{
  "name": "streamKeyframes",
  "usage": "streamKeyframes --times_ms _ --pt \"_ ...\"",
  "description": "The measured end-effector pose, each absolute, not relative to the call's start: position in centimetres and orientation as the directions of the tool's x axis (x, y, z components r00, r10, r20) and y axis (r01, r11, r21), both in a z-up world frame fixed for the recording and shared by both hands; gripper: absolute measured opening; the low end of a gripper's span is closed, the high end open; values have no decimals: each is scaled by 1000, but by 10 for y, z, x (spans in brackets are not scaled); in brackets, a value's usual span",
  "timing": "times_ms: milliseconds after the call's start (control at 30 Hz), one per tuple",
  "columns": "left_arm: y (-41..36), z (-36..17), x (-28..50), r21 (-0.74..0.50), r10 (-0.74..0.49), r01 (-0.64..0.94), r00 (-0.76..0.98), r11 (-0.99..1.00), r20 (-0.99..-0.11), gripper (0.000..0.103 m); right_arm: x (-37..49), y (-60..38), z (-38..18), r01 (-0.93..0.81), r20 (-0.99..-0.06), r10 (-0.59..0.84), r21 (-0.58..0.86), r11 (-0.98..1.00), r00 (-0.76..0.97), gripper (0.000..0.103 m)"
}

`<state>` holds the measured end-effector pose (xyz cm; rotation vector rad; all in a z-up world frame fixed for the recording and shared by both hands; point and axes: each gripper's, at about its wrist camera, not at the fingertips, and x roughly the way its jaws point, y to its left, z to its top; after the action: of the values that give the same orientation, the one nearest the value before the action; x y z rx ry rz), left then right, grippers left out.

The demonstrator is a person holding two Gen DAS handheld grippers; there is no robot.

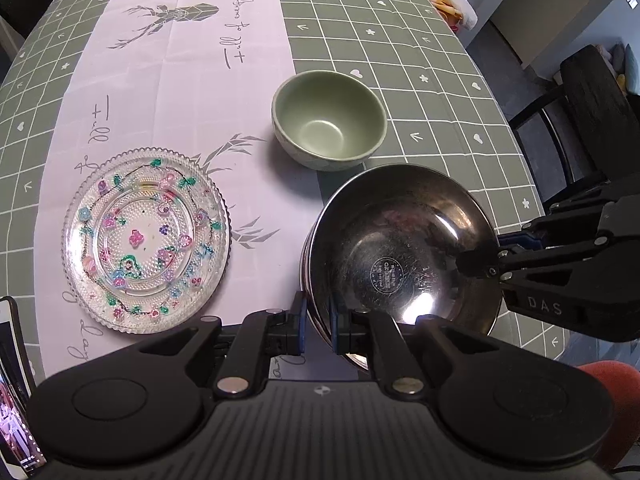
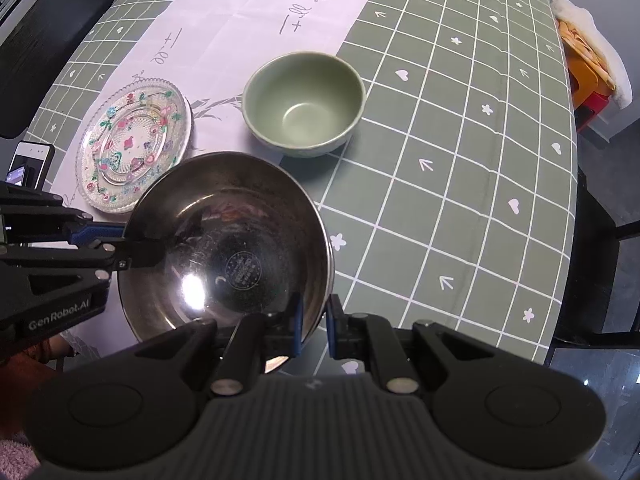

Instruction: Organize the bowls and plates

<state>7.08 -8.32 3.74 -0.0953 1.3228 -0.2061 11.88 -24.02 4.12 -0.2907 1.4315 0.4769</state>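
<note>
1. At the far left edge of the left wrist view a phone (image 1: 14, 384) stands with its screen lit; in the right wrist view it sits at the left, beside the table edge.
2. Next comes the clear glass plate (image 1: 146, 240), beaded at the rim and painted with small coloured flowers. It lies flat on the pale centre strip of the tablecloth (image 1: 420, 52), apart from both bowls.
3. Right of the plate and further from the cameras, the green bowl (image 1: 329, 120) stands upright and empty, where the pale strip meets the green checked part of the cloth.
4. Just in front of the green bowl is the steel bowl (image 1: 400, 248) — wide, shiny, with a round stamp in its base. It is gripped on two sides, and whether its base touches the cloth I cannot tell.
5. The left gripper (image 1: 318, 324) is clenched on the steel bowl's rim, one blue pad outside the wall and one inside.
6. The right gripper (image 2: 314, 326) is likewise clamped on the rim at the opposite side — one finger inside the bowl, one outside.
7. Furthest right, off the table edge, a dark chair (image 1: 592, 120) stands on the floor.
</note>
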Motion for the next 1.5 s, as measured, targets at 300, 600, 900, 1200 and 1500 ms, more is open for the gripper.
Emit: streamKeyframes --times_ms 300,600,900,1200,1500 --pt "-82 39 73 -206 -219 80 226 975 -949 15 118 -239 41 -486 -987 148 97 868 67 18" --pt "-80 47 72 -203 -219 89 253 975 -942 26 115 -238 47 -493 -985 153 92 865 84 31" --pt "-75 62 70 -246 -263 94 302 965 -916 32 113 -239 58 -490 -978 178 101 866 113 39" --pt "-61 82 78 -233 -268 133 407 963 -873 32 116 -237 76 -482 -962 223 123 867 156 40" --pt "-35 92 115 -227 -264 135 485 965 -834 32 150 -233 94 -441 -931 279 155 884 234 40"
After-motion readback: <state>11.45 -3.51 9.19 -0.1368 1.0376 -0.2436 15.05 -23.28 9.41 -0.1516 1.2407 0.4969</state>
